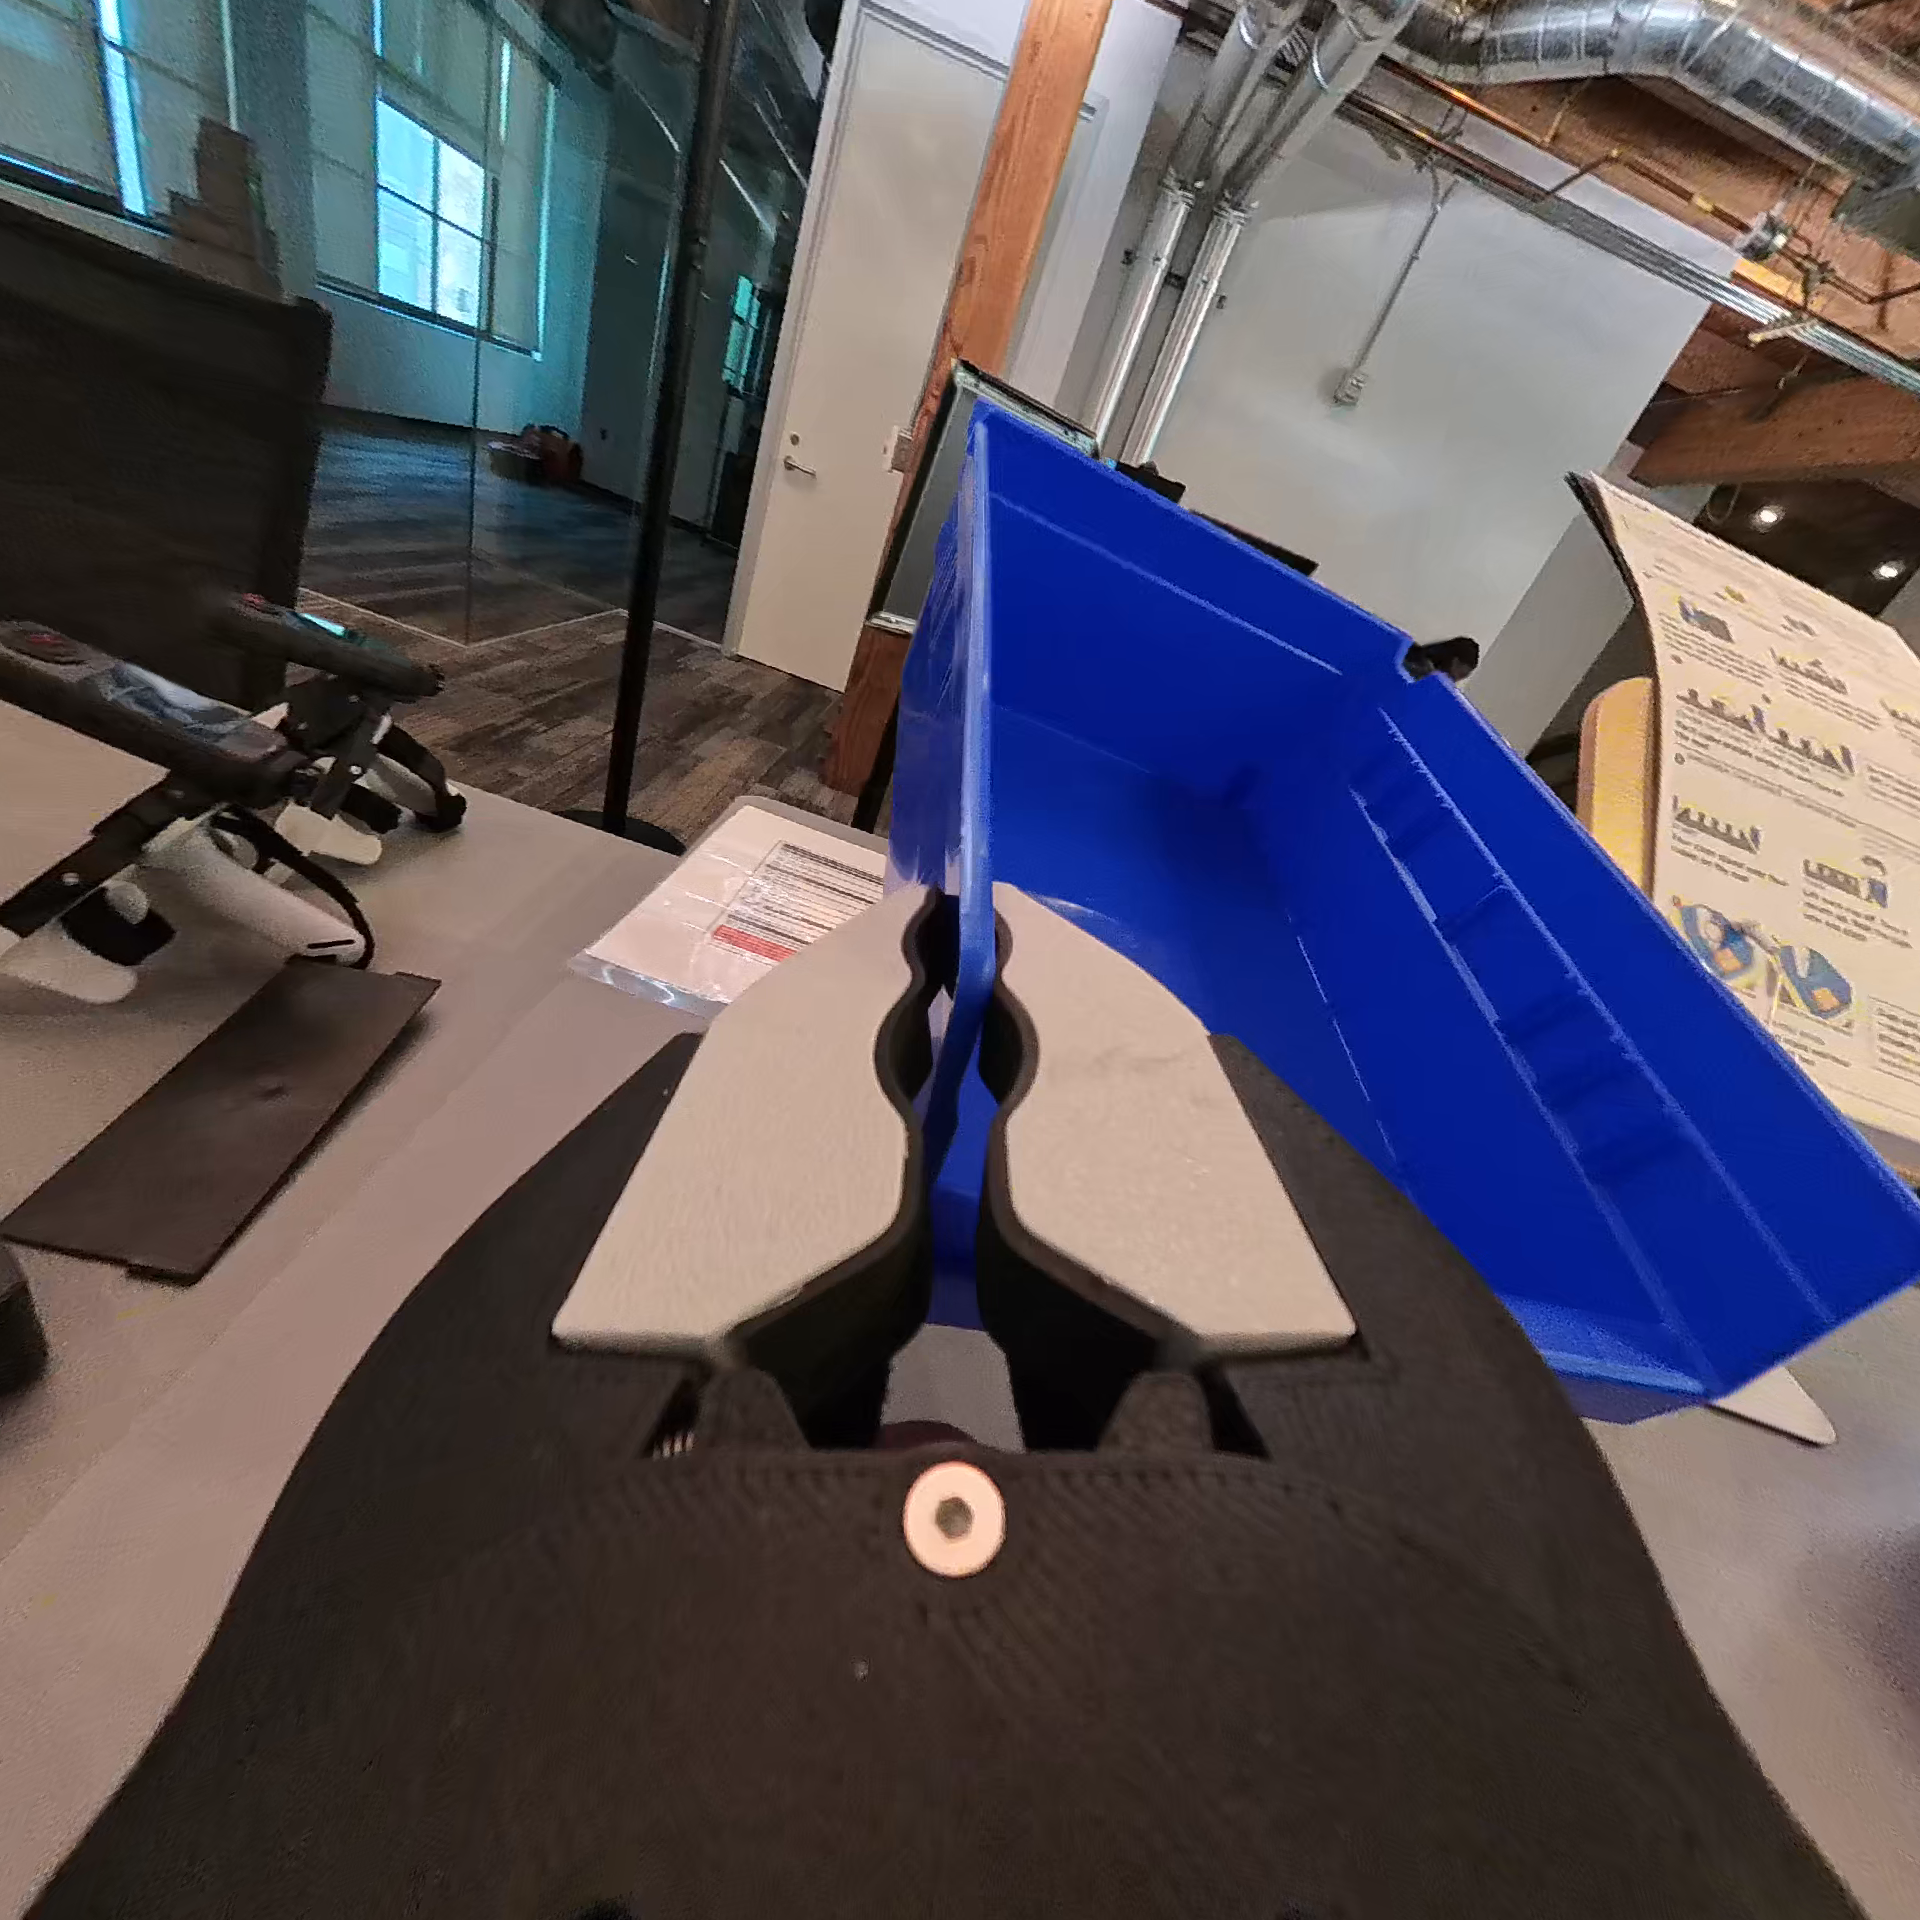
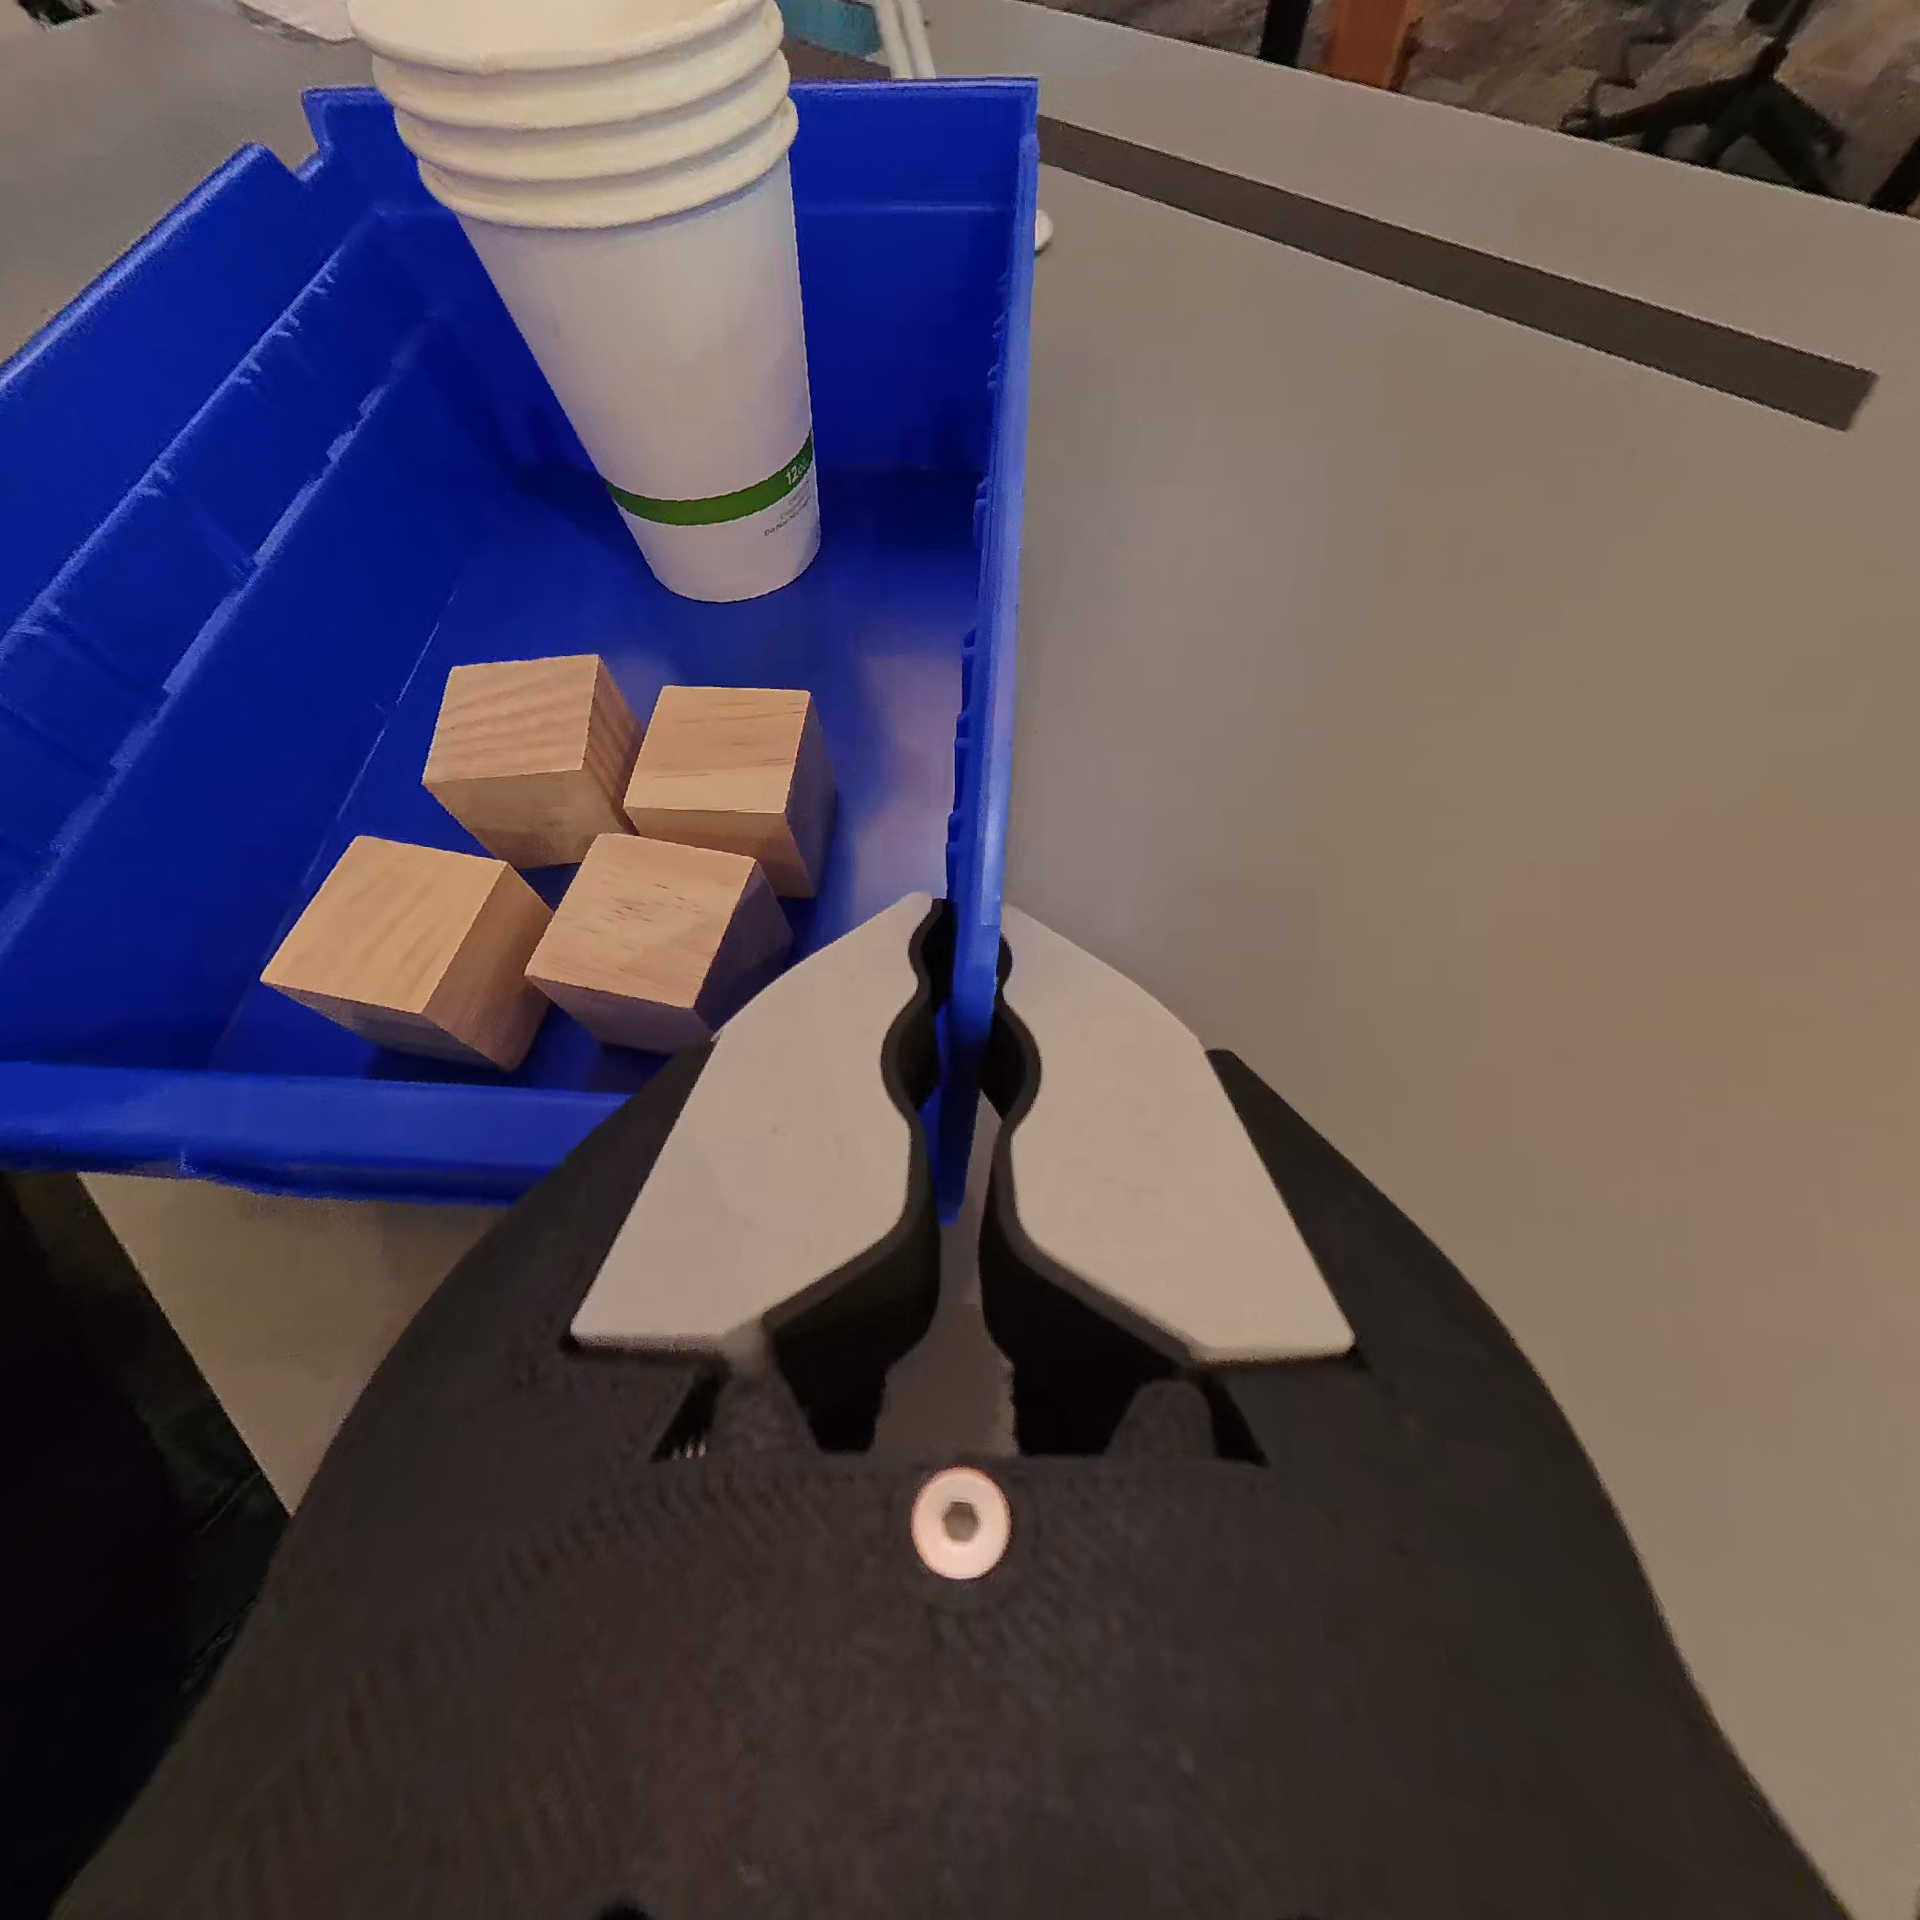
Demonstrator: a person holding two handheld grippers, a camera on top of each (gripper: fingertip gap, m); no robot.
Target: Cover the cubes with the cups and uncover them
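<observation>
Both claws, left (image 1: 961, 961) and right (image 2: 971, 966), clench the blue bin's (image 2: 208, 582) walls, seemingly above the grey table (image 2: 1455, 831).

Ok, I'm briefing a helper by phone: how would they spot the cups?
Find the blue bin held by the right gripper on the grey table. Behind four wooden cubes stands one white nested stack of cups, green-banded near its base.

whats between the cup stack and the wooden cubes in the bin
Only bare blue bin floor: the right wrist view shows the paper cup stack standing apart from the four wooden cubes.
</observation>
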